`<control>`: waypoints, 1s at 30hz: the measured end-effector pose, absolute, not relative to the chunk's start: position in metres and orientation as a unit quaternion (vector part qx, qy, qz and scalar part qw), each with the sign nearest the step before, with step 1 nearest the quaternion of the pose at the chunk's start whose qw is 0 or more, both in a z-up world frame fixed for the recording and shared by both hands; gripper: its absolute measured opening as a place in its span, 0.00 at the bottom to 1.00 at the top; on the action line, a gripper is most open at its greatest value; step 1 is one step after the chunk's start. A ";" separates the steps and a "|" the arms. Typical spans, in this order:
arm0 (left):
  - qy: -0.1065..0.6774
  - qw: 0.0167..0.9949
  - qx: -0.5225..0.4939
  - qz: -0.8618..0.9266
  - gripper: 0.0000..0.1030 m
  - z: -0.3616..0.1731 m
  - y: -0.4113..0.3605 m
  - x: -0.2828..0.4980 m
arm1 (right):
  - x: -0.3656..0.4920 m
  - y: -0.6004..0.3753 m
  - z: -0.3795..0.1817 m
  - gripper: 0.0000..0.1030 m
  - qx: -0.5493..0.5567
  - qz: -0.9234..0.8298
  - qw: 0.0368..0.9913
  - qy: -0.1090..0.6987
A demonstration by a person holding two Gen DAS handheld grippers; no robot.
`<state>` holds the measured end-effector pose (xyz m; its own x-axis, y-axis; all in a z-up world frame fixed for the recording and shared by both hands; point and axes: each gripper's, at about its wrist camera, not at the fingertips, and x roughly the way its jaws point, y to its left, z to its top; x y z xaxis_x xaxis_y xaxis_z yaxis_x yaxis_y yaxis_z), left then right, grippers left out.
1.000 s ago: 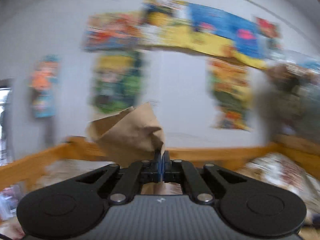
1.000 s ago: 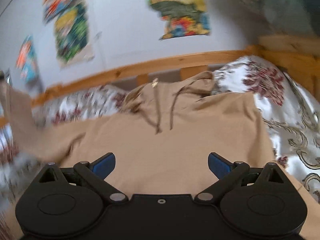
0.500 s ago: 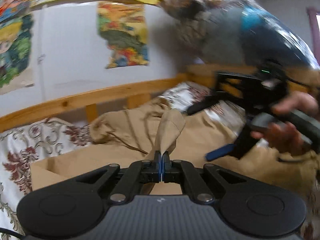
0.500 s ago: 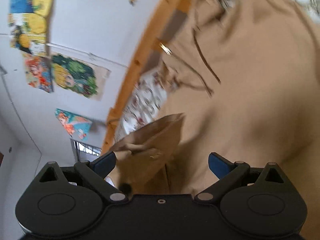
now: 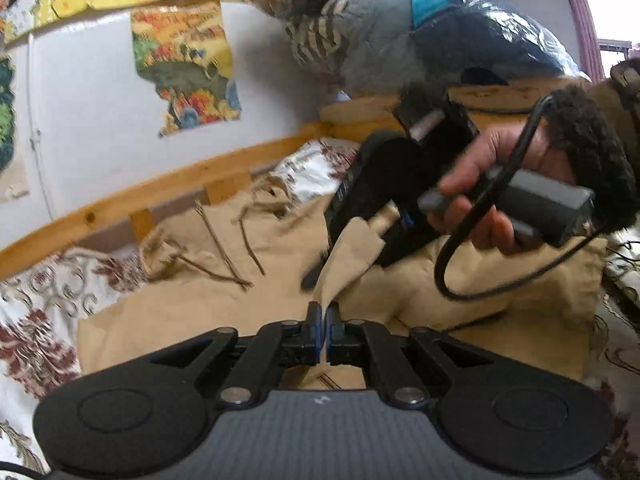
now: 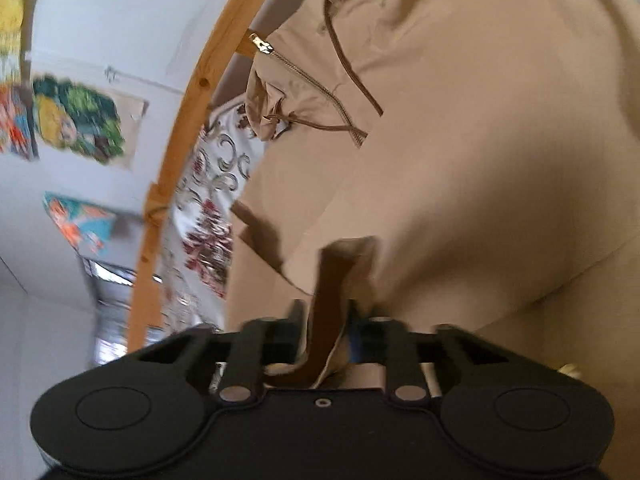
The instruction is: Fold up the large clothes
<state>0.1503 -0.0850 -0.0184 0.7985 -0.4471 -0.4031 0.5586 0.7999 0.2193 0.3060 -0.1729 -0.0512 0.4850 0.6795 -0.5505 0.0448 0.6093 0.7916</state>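
Observation:
A tan hooded jacket with drawstrings and a zip lies spread on the floral bedspread. My left gripper is shut on the end of a tan sleeve and holds it up over the jacket's body. My right gripper, held in a hand, meets the same sleeve end from the far right. In the right wrist view the jacket fills the frame and my right gripper is shut on the folded sleeve cloth.
A wooden bed rail runs along the white wall with colourful posters. Plastic-wrapped bundles sit on a wooden ledge at the back right. A black cable loops from the right gripper's handle.
My left gripper carried the sleeve across over the jacket's body. My right gripper came in, tilted, and shut on the same sleeve end; it was open before.

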 end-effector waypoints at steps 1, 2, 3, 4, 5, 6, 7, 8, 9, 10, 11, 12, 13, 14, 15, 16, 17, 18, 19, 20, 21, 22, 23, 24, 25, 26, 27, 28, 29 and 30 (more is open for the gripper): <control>0.173 0.934 0.160 -0.269 0.13 -0.018 -0.084 0.150 | 0.305 -0.174 -0.045 0.01 0.379 0.209 0.777 0.457; 0.178 0.934 0.152 -0.269 0.23 -0.018 -0.081 0.149 | 0.303 -0.175 -0.036 0.01 0.361 0.212 0.791 0.446; 0.183 0.935 0.142 -0.270 0.33 -0.017 -0.078 0.148 | 0.301 -0.176 -0.024 0.00 0.337 0.213 0.810 0.431; 0.186 0.936 0.134 -0.268 0.36 -0.017 -0.074 0.147 | 0.299 -0.177 -0.012 0.00 0.310 0.215 0.829 0.412; 0.189 0.937 0.129 -0.264 0.38 -0.016 -0.070 0.146 | 0.297 -0.180 0.003 0.00 0.282 0.214 0.850 0.390; 0.193 0.938 0.126 -0.258 0.38 -0.017 -0.065 0.146 | 0.294 -0.183 0.019 0.00 0.248 0.207 0.874 0.363; 0.200 0.939 0.124 -0.249 0.38 -0.017 -0.060 0.146 | 0.293 -0.185 0.031 0.00 0.214 0.200 0.893 0.341; 0.207 0.941 0.123 -0.238 0.38 -0.018 -0.053 0.148 | 0.290 -0.185 0.044 0.00 0.167 0.192 0.916 0.312; 0.213 0.943 0.121 -0.224 0.38 -0.020 -0.046 0.150 | 0.289 -0.185 0.054 0.00 0.114 0.178 0.934 0.289; 0.222 0.946 0.121 -0.206 0.38 -0.022 -0.037 0.155 | 0.289 -0.184 0.059 0.00 0.065 0.162 0.947 0.269; 0.232 0.948 0.121 -0.183 0.38 -0.025 -0.029 0.161 | 0.291 -0.185 0.060 0.00 0.037 0.153 0.953 0.261; 0.244 0.950 0.119 -0.157 0.38 -0.027 -0.020 0.169 | 0.295 -0.187 0.057 0.00 0.022 0.148 0.954 0.261; 0.259 0.951 0.109 -0.130 0.38 -0.029 -0.008 0.180 | 0.300 -0.188 0.051 0.00 0.013 0.140 0.953 0.267; 0.272 0.951 0.095 -0.110 0.39 -0.030 0.003 0.189 | 0.304 -0.188 0.044 0.00 0.005 0.135 0.953 0.272; 0.285 0.951 0.077 -0.090 0.40 -0.031 0.016 0.201 | 0.307 -0.188 0.036 0.00 -0.005 0.128 0.953 0.276; 0.294 0.951 0.061 -0.072 0.41 -0.031 0.029 0.212 | 0.310 -0.188 0.026 0.00 -0.012 0.121 0.953 0.278; 0.302 0.951 0.047 -0.053 0.44 -0.031 0.041 0.223 | 0.314 -0.188 0.017 0.00 -0.014 0.117 0.952 0.282; 0.308 0.950 0.034 -0.035 0.46 -0.031 0.053 0.234 | 0.318 -0.185 0.006 0.00 -0.015 0.109 0.951 0.288; 0.314 0.949 0.023 -0.019 0.46 -0.031 0.063 0.246 | 0.322 -0.184 -0.005 0.00 -0.017 0.101 0.950 0.294; 0.319 0.947 0.014 -0.006 0.46 -0.032 0.072 0.257 | 0.325 -0.183 -0.017 0.00 -0.022 0.094 0.949 0.300; 0.322 0.947 0.009 0.007 0.45 -0.033 0.079 0.267 | 0.328 -0.182 -0.029 0.00 -0.030 0.082 0.949 0.304; 0.324 0.946 0.010 0.018 0.44 -0.034 0.084 0.278 | 0.331 -0.179 -0.039 0.00 -0.037 0.070 0.949 0.306; 0.325 0.945 0.015 0.024 0.38 -0.036 0.086 0.288 | 0.334 -0.180 -0.048 0.00 -0.041 0.062 0.949 0.307; 0.328 0.944 0.022 0.030 0.31 -0.039 0.087 0.298 | 0.337 -0.181 -0.057 0.02 -0.041 0.055 0.948 0.309; 0.335 0.941 0.028 0.036 0.31 -0.043 0.086 0.308 | 0.340 -0.181 -0.065 0.04 -0.042 0.043 0.947 0.315; 0.345 0.937 0.033 0.045 0.29 -0.049 0.084 0.316 | 0.341 -0.182 -0.073 0.11 -0.043 0.026 0.947 0.317; 0.357 0.932 0.040 0.056 0.28 -0.055 0.081 0.324 | 0.339 -0.183 -0.078 0.21 -0.046 0.014 0.948 0.314; 0.370 0.925 0.047 0.068 0.28 -0.063 0.079 0.331 | 0.337 -0.183 -0.081 0.28 -0.049 0.000 0.949 0.311; 0.380 0.920 0.053 0.079 0.28 -0.069 0.079 0.335 | 0.332 -0.184 -0.083 0.38 -0.051 -0.014 0.951 0.306; 0.382 0.918 0.055 0.086 0.28 -0.072 0.079 0.336 | 0.327 -0.183 -0.082 0.42 -0.055 -0.023 0.953 0.298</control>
<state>0.3365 0.0795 -0.0720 0.6930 0.2001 -0.6926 -0.1153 0.9791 0.1675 0.3267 -0.1830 -0.0820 0.8211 -0.0763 -0.5657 0.0111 0.9930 -0.1177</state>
